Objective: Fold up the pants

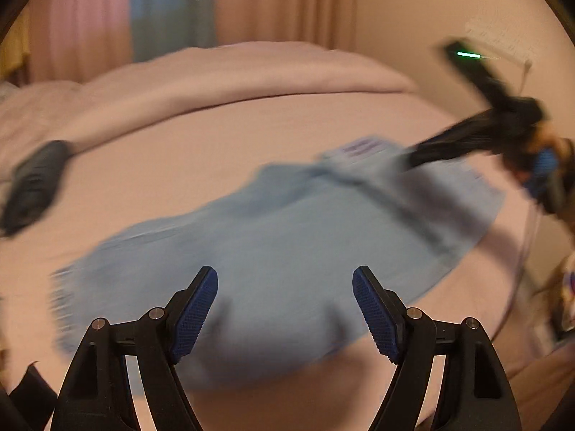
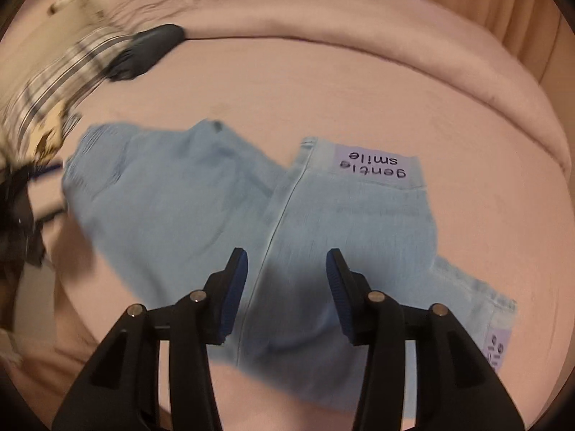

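Here, left claw (image 1: 285, 309): jaws apart, blue pads clear of cloth, nothing between them. It hangs above the pants (image 1: 280, 248), pointing down at an angle. Right claw (image 2: 286, 294): jaws parted too, narrower, nothing pinched; its shadow falls on the denim below.

Pants (image 2: 251, 230): pale blue, lying doubled on the pink bed (image 2: 323, 100). One layer is laid over another, a long seam runs down the middle, a lilac label (image 2: 373, 167) sits at the far edge and a second lilac patch (image 2: 497, 350) at a lower right corner. In the left view the far claw (image 1: 463, 143) shows as a dark blur over the label end.

Farther out: a dark object (image 2: 147, 52) near the folded blanket (image 2: 323, 14), striped fabric (image 2: 54, 86) at left, curtains (image 1: 172, 3) behind.

Judgement: one fold appears laid and both claws are free. For the next fold, take the two corners of one short end, pinch all layers together, lift just clear, carry across level, and set edges square. Uneven lift would skew the stack; the lower right corner already juts out.
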A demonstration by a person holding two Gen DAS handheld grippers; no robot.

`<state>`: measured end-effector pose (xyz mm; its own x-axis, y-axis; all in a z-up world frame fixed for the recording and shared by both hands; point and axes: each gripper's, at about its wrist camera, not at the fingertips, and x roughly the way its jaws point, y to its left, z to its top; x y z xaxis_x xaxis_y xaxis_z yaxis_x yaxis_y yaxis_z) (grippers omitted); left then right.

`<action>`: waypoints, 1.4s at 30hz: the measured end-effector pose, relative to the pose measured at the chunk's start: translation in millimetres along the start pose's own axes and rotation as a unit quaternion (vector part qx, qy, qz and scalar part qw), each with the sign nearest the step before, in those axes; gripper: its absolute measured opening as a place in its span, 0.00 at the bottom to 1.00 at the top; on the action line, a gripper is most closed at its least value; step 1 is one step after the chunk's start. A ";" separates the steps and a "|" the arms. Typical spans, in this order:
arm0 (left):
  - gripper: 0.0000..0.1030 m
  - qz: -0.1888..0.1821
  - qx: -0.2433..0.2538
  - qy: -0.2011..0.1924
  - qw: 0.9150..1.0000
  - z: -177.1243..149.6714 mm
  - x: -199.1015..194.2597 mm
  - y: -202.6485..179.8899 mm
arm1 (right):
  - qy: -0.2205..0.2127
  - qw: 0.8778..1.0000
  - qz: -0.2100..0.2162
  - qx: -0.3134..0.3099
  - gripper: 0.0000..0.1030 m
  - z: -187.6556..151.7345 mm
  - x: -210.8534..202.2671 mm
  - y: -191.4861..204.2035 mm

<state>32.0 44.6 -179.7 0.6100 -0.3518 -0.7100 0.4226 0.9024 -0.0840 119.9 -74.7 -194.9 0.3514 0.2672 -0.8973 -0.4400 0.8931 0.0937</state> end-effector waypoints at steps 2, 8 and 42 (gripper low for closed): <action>0.76 -0.038 -0.009 0.002 0.999 10.6 19.3 -19.1 | 0.031 0.999 0.018 0.031 0.43 24.3 22.0 -6.8; 0.76 -0.159 -0.068 0.042 0.984 24.6 68.5 -48.7 | 0.098 0.992 0.019 0.077 0.43 67.8 80.3 -13.6; 0.05 -0.224 0.069 0.093 0.968 49.4 88.4 -199.0 | -0.137 0.919 0.072 0.362 0.09 -215.9 -78.4 -168.0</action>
<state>35.0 -178.4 -191.2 0.2193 -0.6385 -0.7377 0.7101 0.6230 -0.3282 -12.2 -323.9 -233.4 0.5717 0.3939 -0.7197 0.1328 0.8212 0.5549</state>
